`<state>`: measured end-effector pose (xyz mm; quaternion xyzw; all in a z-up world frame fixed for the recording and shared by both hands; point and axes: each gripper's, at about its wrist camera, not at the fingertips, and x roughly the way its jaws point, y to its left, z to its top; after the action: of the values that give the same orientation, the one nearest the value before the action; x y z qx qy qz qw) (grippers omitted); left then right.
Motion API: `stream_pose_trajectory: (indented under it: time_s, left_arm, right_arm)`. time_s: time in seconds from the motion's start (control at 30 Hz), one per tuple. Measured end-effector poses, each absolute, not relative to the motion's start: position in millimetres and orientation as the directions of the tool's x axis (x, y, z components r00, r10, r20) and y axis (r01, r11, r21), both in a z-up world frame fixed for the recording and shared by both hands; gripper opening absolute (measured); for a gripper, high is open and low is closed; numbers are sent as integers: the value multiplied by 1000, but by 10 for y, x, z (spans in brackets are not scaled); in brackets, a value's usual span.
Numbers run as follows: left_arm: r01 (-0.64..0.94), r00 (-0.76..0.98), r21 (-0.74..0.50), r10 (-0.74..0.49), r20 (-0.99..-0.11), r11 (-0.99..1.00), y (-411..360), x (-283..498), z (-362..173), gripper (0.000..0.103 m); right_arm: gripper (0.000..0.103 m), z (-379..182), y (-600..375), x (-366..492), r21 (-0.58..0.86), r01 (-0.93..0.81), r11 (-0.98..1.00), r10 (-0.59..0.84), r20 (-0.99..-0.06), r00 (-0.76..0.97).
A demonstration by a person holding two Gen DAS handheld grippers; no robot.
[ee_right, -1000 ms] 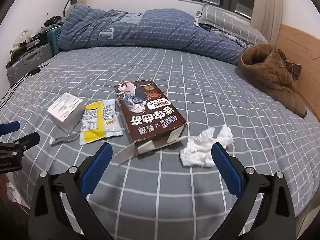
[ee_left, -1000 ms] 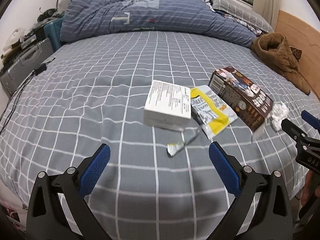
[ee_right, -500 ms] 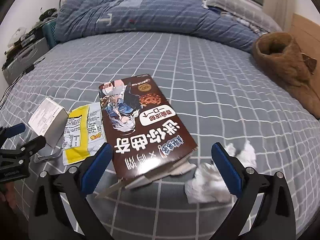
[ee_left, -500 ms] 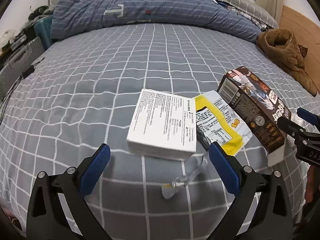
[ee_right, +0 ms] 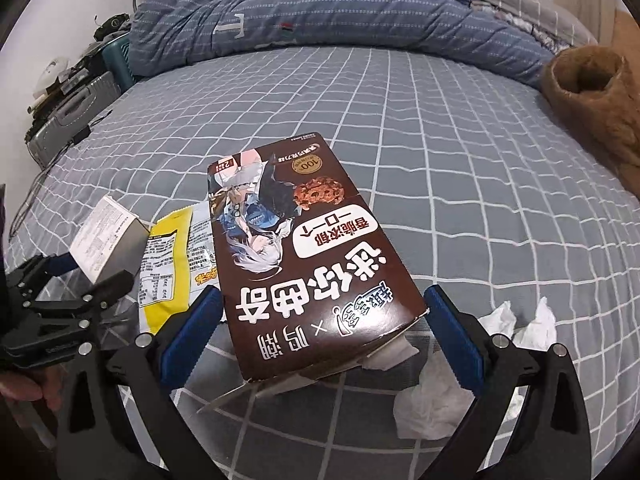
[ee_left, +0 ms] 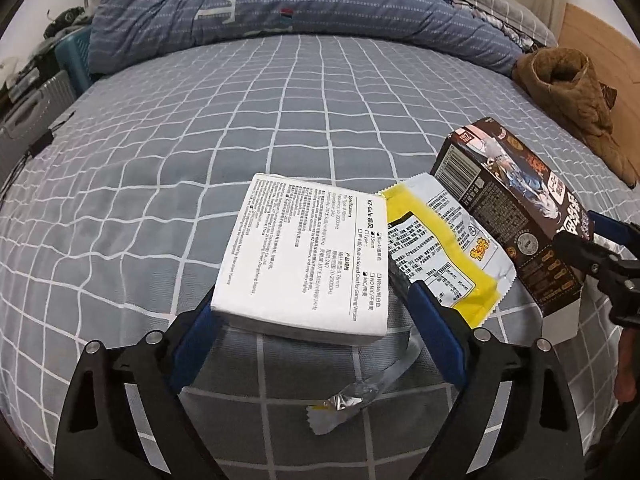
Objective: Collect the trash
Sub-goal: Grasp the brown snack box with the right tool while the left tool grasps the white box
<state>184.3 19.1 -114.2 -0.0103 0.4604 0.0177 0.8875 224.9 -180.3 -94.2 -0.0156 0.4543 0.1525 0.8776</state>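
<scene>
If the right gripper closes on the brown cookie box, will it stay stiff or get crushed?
The brown cookie box is thin cardboard, and its near end flap hangs open, so that end will probably cave in under a firm squeeze. It is likely light, perhaps empty. The right gripper straddles it, so it may slide on the bedsheet.

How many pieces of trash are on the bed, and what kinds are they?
Boxes: 2, the white box and the brown cookie box
Wrappers: 2, the yellow wrapper and the small silver wrapper
Crumpled tissue: 1
Total: 5
</scene>
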Motion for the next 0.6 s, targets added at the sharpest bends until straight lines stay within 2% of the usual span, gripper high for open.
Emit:
stream_pose_trajectory:
  time_s: [0.17,0.3,0.6]
  left_arm:
    - [-53,574,-7,25,-819,999,233,1877,-1158,83]
    - [-66,569,12,48,-821,998,255,1890,-1183,72]
    - [-58,575,10,41,-817,998,264,1867,-1181,71]
  right_arm:
    - [97,-941,-1745,2258,84,-301,950,240,-812,531]
    - [97,-968,-1670,2267,41,-314,949,210,-823,527]
    - [97,-1118,-1684,2322,54,-295,954,208,-828,521]
